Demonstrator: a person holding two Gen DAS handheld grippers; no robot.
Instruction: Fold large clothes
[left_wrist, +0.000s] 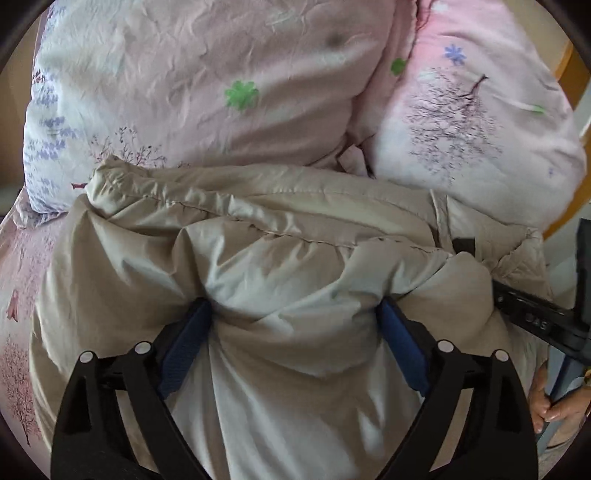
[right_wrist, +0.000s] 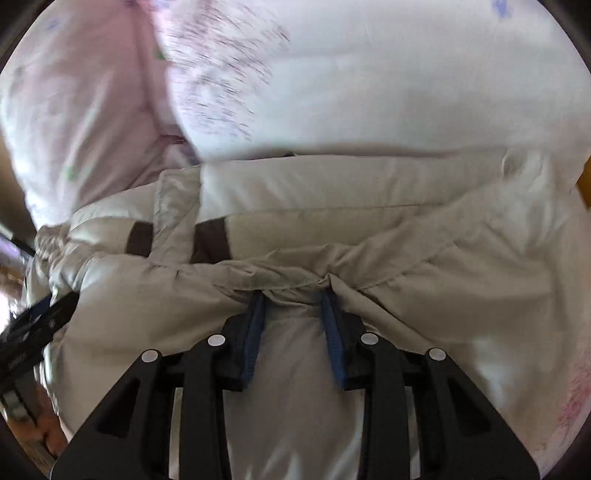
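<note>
Beige jacket (left_wrist: 280, 236) pinched by both grippers.

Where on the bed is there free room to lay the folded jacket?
Only the bedsheet strip left of the jacket, below the pillows, lies bare. Behind the jacket, pillows crowd it.
</note>
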